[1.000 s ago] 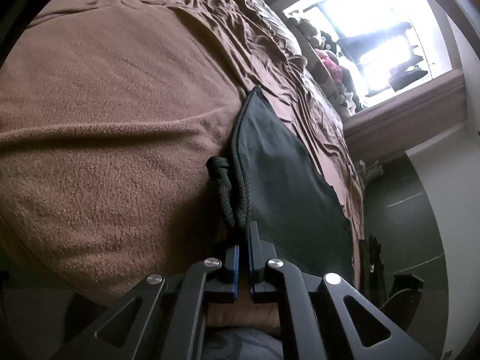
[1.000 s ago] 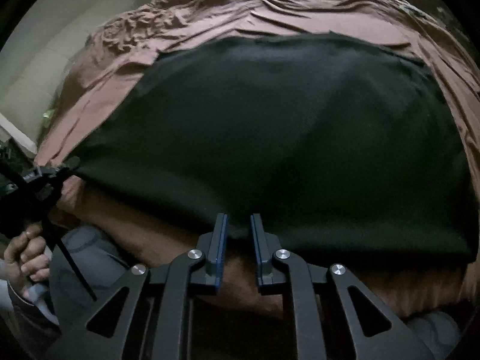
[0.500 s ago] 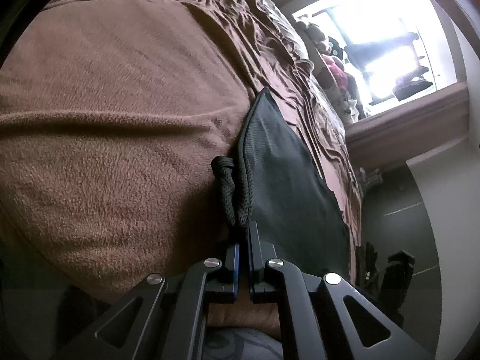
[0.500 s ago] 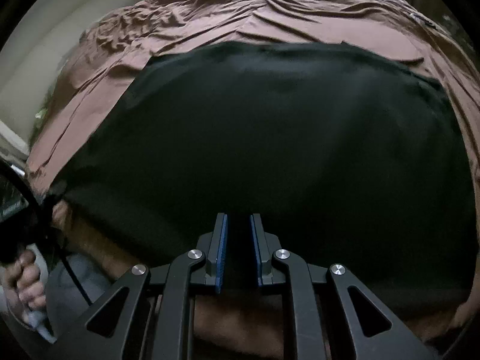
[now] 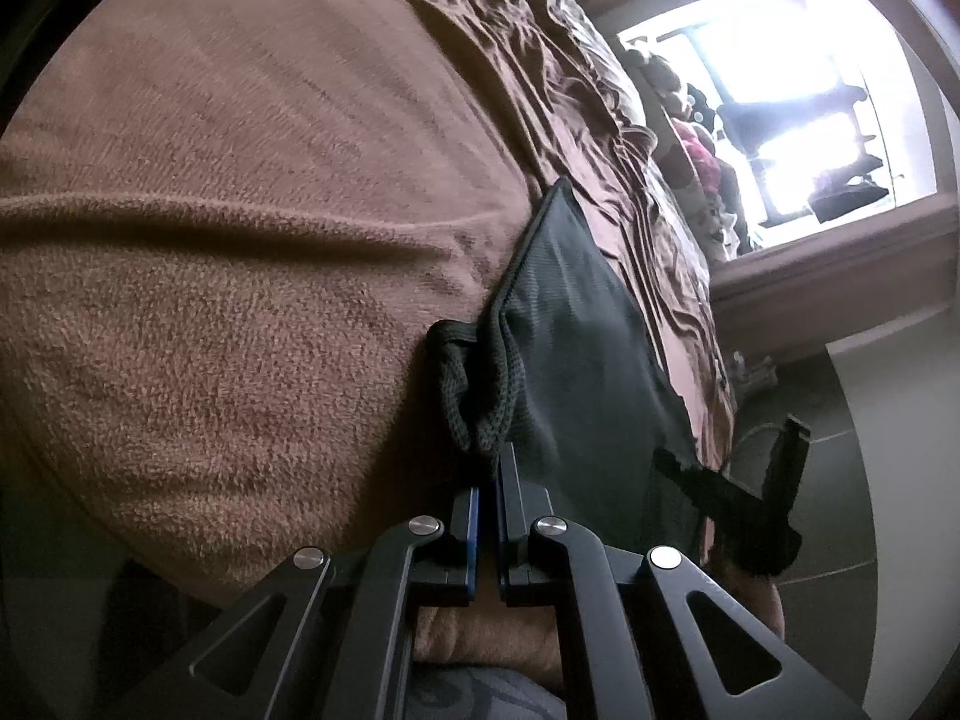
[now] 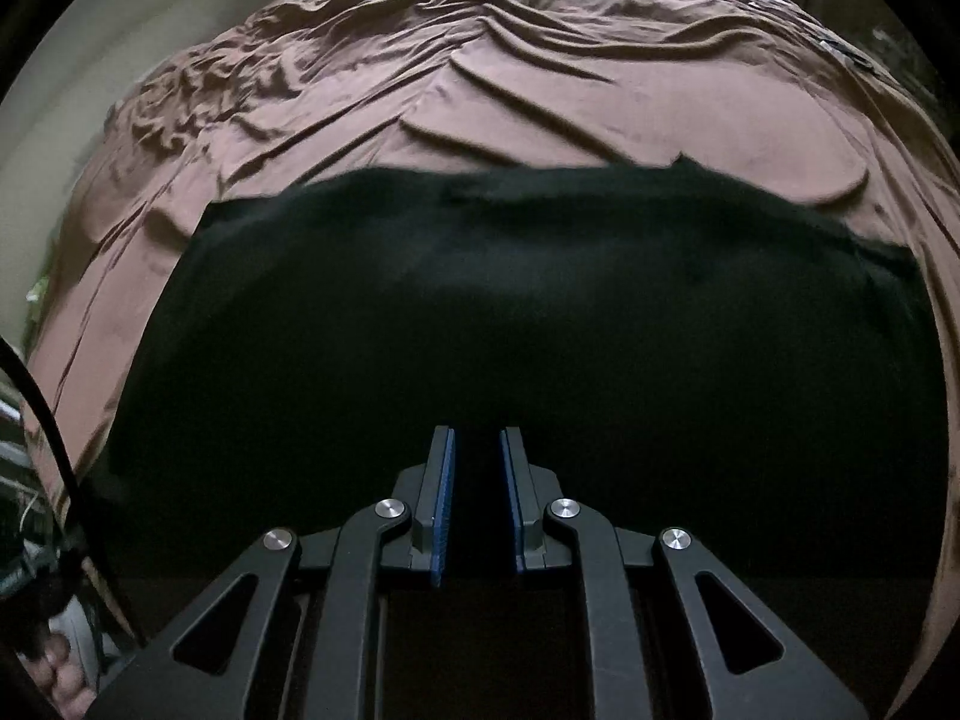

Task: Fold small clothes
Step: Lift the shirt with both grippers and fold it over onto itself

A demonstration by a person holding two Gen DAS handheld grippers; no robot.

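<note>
At the bottom centre of my left wrist view, my left gripper point(image 5: 487, 462) is pinched tight on the bunched edge of the black garment point(image 5: 576, 324), with the fabric gathered into a small ropy fold just above the fingertips. From that pinch the garment runs up and to the right as a flat dark panel lying on the brown bedsheet point(image 5: 600, 102), narrowing to a corner near the middle of the frame. To the left of the garment a fuzzy brown blanket point(image 5: 240, 252) fills most of the view. At the upper right a bright window point(image 5: 798, 96) glares, with soft toys point(image 5: 690, 132) blurred on the bed edge beside it. My right gripper point(image 5: 678, 462) shows at the lower right of this view as a dark shape at the garment's far edge.

In the right wrist view, the black garment point(image 6: 510, 312) spreads across the whole middle band of the frame, flat over the wrinkled brown bedsheet point(image 6: 510, 78) that fills the top. My right gripper point(image 6: 478, 435) sits at the bottom centre, its blue-padded fingers point(image 6: 445, 480) narrowly parted with dark cloth showing in the gap; I cannot tell whether the pads press on it. At the lower left edge a hand point(image 6: 57, 675) and a black cable point(image 6: 54, 438) are partly visible.
</note>
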